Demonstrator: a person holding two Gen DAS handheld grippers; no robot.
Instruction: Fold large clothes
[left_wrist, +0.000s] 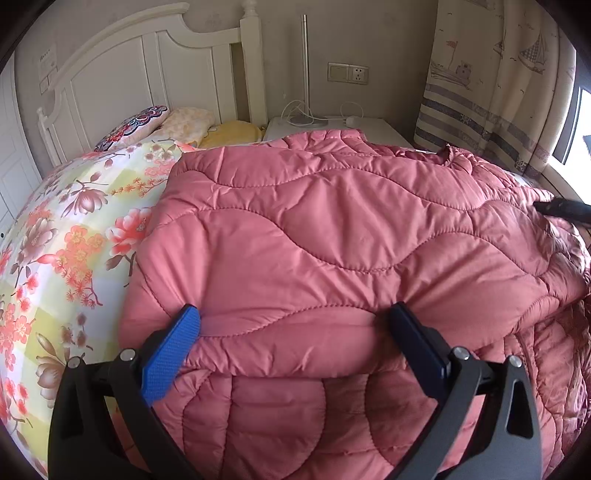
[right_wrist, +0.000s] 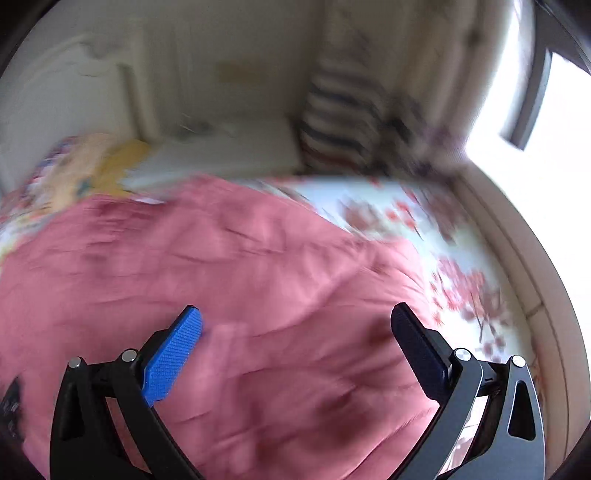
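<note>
A large pink quilted jacket (left_wrist: 314, 236) lies spread on a floral bedsheet (left_wrist: 62, 236), with a folded layer on top. My left gripper (left_wrist: 295, 314) is open, its blue fingers (left_wrist: 173, 350) astride a fold of the jacket near its front edge, pressing into the fabric. The right wrist view is blurred by motion. There the jacket (right_wrist: 221, 295) fills the lower left, and my right gripper (right_wrist: 295, 314) is open and empty just above it. The tip of the right gripper (left_wrist: 565, 208) shows at the right edge of the left wrist view, over the jacket.
A white headboard (left_wrist: 147, 70) and several pillows (left_wrist: 184, 122) stand at the far end of the bed. A white nightstand (left_wrist: 332, 127) with a lamp and cables is beside it. A striped curtain (left_wrist: 491, 92) and a bright window (right_wrist: 535, 147) are at the right.
</note>
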